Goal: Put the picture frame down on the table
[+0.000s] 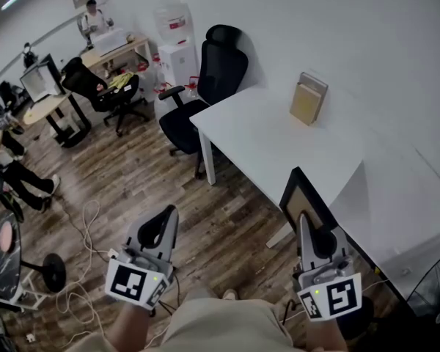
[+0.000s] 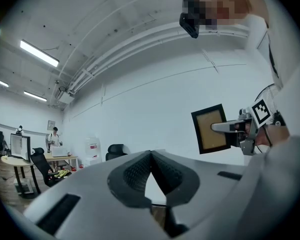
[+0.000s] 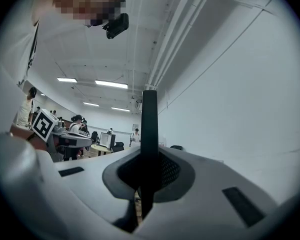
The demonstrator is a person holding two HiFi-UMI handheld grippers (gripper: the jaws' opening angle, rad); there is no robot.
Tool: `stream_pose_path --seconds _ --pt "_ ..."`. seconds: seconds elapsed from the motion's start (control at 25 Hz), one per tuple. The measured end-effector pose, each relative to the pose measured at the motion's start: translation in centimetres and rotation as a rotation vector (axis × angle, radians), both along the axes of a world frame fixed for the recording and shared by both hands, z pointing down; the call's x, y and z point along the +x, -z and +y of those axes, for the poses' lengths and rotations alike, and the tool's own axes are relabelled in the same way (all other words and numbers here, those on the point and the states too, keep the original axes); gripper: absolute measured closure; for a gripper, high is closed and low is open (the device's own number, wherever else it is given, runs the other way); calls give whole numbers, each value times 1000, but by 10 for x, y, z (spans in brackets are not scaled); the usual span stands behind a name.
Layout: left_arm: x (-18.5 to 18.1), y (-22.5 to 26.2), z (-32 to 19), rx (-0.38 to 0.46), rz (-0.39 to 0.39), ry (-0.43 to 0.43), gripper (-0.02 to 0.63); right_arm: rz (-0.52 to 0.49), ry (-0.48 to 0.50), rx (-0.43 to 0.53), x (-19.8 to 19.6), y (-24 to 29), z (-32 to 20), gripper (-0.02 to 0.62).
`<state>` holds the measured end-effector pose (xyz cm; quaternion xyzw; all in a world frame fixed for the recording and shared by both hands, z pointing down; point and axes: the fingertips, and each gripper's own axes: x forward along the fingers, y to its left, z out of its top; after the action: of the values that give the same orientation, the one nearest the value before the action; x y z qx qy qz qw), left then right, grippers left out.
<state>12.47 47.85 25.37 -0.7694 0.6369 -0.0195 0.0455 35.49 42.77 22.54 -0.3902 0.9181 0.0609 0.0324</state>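
The picture frame (image 1: 305, 199), black with a tan panel, hangs upright in the air just in front of the white table's (image 1: 271, 149) near edge. My right gripper (image 1: 306, 224) is shut on its lower edge. In the right gripper view the frame (image 3: 149, 129) shows edge-on as a dark strip pinched between the pads of my right gripper (image 3: 148, 171). From the left gripper view, the frame (image 2: 210, 129) and the right gripper (image 2: 226, 127) appear at the right. My left gripper (image 1: 168, 217) is held level over the wooden floor, shut and empty, its tips touching (image 2: 150, 155).
A tan box (image 1: 309, 98) stands on the table near the wall. A black office chair (image 1: 209, 86) sits at the table's far corner, with a water dispenser (image 1: 177, 46) behind it. A fan (image 1: 435, 299) is at the bottom right. Cables (image 1: 84, 226) lie on the floor; people sit at desks far left.
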Motion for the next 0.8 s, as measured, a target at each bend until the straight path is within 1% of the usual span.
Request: stream_pose_path --seconds 0.16,0.44,0.64,0.8 --pt "3 -2 -1 -9 -3 6 584 0 5 -14 4 -4 -3 565" --pt "-5 -6 -4 -8 -2 30 584 5 11 -10 -1 -6 -10 565" --pt "-13 -7 -18 -9 5 33 584 8 13 -22 -8 -9 -28 565" --pt "-19 -14 -39 -17 1 27 584 11 14 -31 -19 -16 -53 565"
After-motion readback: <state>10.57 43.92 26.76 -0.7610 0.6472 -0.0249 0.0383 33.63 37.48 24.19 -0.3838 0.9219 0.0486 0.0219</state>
